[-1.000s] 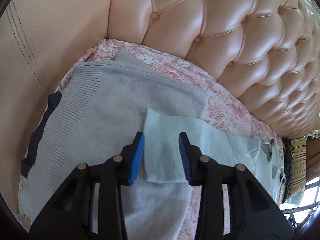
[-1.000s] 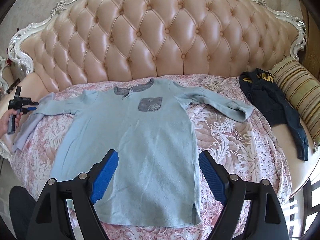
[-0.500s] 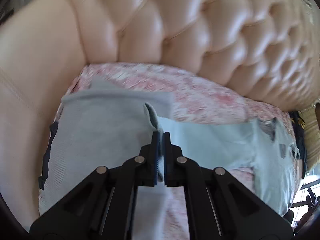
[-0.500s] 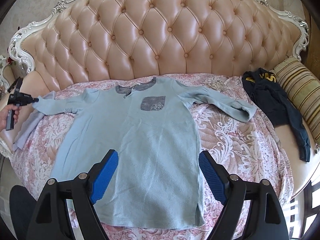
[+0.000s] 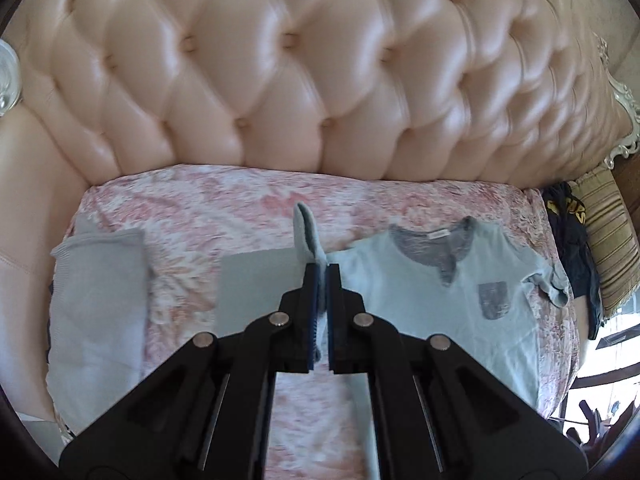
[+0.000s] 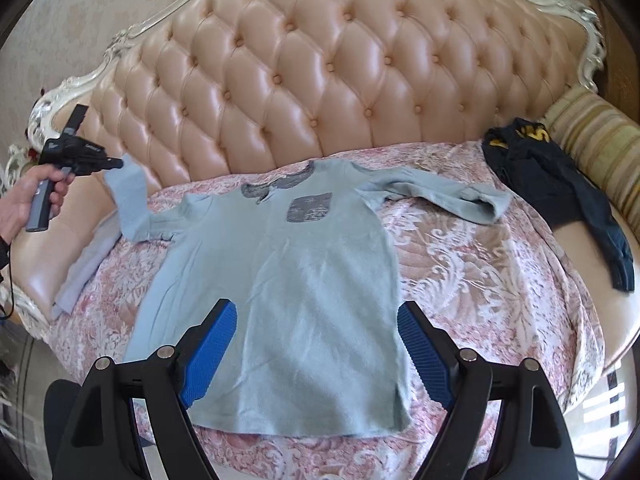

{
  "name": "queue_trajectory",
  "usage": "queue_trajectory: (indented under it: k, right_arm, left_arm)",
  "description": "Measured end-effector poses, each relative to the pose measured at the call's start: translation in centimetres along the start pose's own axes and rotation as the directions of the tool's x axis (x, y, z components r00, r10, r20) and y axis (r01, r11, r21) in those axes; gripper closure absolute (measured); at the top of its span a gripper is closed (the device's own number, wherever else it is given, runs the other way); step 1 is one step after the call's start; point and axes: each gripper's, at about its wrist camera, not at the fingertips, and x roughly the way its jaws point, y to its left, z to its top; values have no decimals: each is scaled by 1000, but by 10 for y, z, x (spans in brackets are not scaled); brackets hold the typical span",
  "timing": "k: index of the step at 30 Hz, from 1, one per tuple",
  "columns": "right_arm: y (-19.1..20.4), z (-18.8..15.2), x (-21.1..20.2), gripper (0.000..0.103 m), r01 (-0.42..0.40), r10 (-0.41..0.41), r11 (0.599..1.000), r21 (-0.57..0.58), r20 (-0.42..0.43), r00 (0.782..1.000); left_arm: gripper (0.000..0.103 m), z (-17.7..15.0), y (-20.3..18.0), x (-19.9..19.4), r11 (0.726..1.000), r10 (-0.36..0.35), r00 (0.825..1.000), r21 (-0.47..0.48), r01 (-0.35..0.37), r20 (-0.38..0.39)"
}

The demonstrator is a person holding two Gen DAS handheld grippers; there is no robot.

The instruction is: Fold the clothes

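Holding one sleeve up off the bed, the left gripper is pinched tight on its end. The blue shirt lies flat ahead of the right gripper, which hangs wide with nothing in it. If the pinch is weak, I think the sleeve could slip out and flop down crooked. I count one blue shirt, one gray folded piece left of the left gripper, and one dark piece far right.
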Motion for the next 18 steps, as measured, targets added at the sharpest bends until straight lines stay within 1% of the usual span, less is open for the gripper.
queue_trajectory:
  k: [3, 5, 8, 12, 14, 18]
  right_arm:
    - [-17, -5, -5, 19, -5, 5, 999, 46, 6, 1000]
    - [-24, -8, -7, 19, -3, 2, 999, 53, 8, 1000]
    - [-34, -12, -11, 19, 4, -5, 999, 54, 11, 1000]
    - [-49, -14, -14, 19, 1, -2, 997, 81, 5, 1000]
    - [-54, -15, -16, 19, 2, -2, 997, 83, 1, 1000]
    - [-65, -13, -22, 19, 12, -13, 997, 79, 5, 1000]
  left_arm:
    - [99, 8, -53, 14, 999, 12, 1000, 30, -12, -16]
    - [99, 7, -91, 33, 999, 26, 999, 38, -24, -29]
    - [99, 6, -152, 72, 997, 41, 998, 66, -39, -37]
    - [99, -4, -222, 131, 993, 51, 997, 111, -44, -56]
    - [99, -11, -244, 157, 991, 61, 995, 127, -52, -75]
    - [99, -15, -259, 184, 991, 63, 994, 125, -52, -93]
